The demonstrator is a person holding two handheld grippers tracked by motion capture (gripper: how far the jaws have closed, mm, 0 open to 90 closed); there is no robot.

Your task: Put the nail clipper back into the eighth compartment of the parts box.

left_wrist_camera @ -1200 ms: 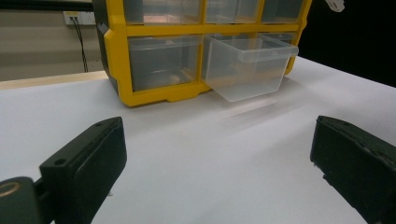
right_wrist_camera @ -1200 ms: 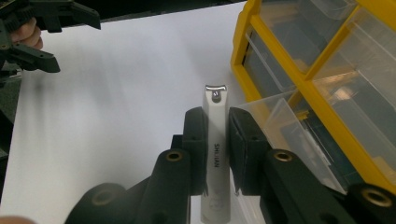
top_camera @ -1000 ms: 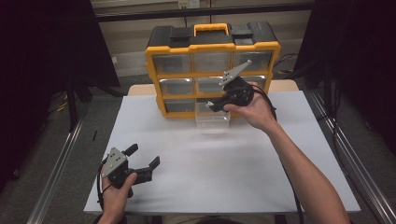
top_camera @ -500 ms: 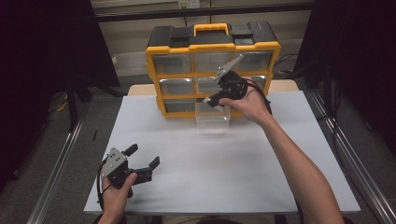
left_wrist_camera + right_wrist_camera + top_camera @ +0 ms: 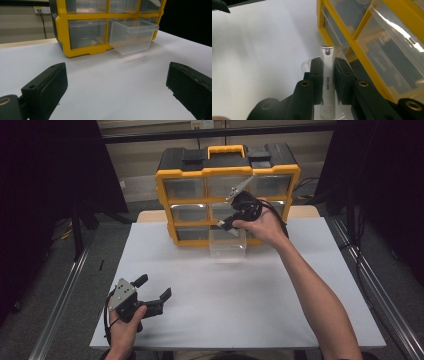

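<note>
- Nail clipper [image 5: 327, 82] clamped flat between the right gripper [image 5: 327, 75] jaws, one pad pressing each side, shiny lever end sticking out past the jaw tips, other end running back toward the gripper body.
- Brand lettering along the clipper's top face, too small to read for sure.
- Right gripper [image 5: 235, 217] in the high view: held up off the table, just above the pulled-out clear drawer [image 5: 228, 241], jaws pointing down and toward the organizer [image 5: 227, 170].
- Drawer sits just below and ahead of the right jaw tips; its clear rim [image 5: 305, 65] peeks out beside the left pad in the right gripper view. It looks empty in the left gripper view [image 5: 132, 35]; contents not sure.
- Drawer sticks out of the bottom row of the yellow-and-black organizer, front edge resting on the white table [image 5: 250, 305].
- Organizer stands right behind the right gripper, clear drawers in rows, black top with yellow handle [image 5: 227, 150].
- Left gripper [image 5: 152, 292] well apart from the clipper, low over the near left part of the table, jaws spread wide with nothing between them.
- Left gripper view: both black jaws far apart at the bottom corners, bare table between, drawer and organizer well ahead.
</note>
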